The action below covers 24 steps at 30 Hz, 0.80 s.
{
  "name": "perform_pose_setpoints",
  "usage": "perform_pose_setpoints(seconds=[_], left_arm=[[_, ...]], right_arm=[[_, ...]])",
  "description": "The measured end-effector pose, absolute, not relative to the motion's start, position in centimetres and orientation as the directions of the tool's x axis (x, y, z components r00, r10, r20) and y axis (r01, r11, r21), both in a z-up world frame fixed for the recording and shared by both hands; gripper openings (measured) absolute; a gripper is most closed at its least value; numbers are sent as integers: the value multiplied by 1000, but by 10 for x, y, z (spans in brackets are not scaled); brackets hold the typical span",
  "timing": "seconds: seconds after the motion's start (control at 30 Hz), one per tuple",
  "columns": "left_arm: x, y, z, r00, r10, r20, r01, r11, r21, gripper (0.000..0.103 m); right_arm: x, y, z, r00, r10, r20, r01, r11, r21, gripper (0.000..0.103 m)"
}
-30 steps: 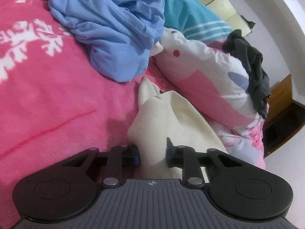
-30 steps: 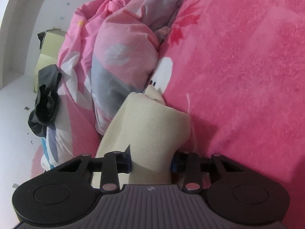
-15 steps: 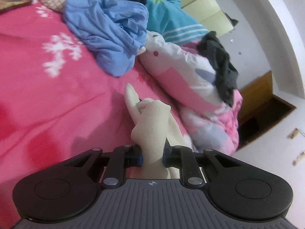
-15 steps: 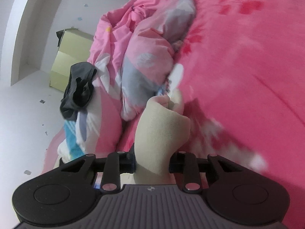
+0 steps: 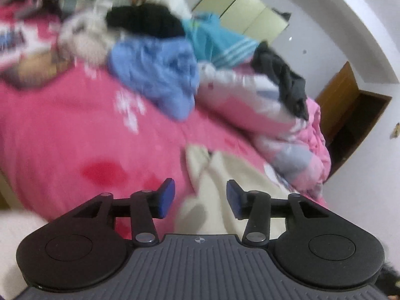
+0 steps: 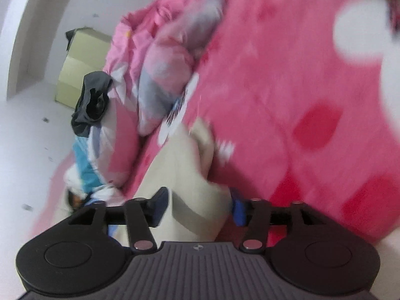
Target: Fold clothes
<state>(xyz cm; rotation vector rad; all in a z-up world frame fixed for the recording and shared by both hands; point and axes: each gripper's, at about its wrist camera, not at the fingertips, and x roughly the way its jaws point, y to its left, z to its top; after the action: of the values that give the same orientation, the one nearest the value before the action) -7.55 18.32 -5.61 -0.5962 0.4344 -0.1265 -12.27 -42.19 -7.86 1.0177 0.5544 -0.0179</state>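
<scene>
The cream-coloured soft fabric garment (image 5: pixel 225 175) lies crumpled on the bright pink fleece bed cover (image 5: pixel 62 137), and both tools sit right at its near end. In the left wrist view, the left tool (image 5: pixel 200 197) has its jaws opening; the cream cloth lies in the gap between the blue pads (image 5: pixel 166 197), closer to the right pad than the left, and neither pad presses on it. In the right wrist view, the right tool (image 6: pixel 198 206) also has its jaws opening, with a thick fold of the same garment (image 6: pixel 190 175) filling most of the space between them; the cloth reaches up to both pads, though blur hides whether it touches them. Beyond the garment, a rumpled pink, white and grey patterned quilt (image 5: pixel 275 125) runs along the far edge of the bed, with a dark grey garment (image 5: pixel 285 80) draped on top. A crumpled light blue shirt (image 5: pixel 160 75) lies further up the bed.
</scene>
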Motion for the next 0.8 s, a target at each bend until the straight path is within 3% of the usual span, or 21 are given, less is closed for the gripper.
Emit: perform_pose_setpoints(seconds=[0.2,0.43,0.6,0.8], left_arm=[[-16,165,-33,823,-357,-441,163,893,-420,48],[54,125,-36,756,-376,-537,304,927,-221,48],[80,110,-51,699,-387,-601,361,917,-170,47],[93,115,-60,653,-448,-611,375,892,-253,47]], right_arm=[[-109,-425,-42,885,162,-436,211,694,688,62],[-40,-409,-26,861,165,-482,142,831,538,61],[4,-404,-30,820,205,-535,87,878,470,60],[31,-403,-46,770,259,-584,67,876,477,58]])
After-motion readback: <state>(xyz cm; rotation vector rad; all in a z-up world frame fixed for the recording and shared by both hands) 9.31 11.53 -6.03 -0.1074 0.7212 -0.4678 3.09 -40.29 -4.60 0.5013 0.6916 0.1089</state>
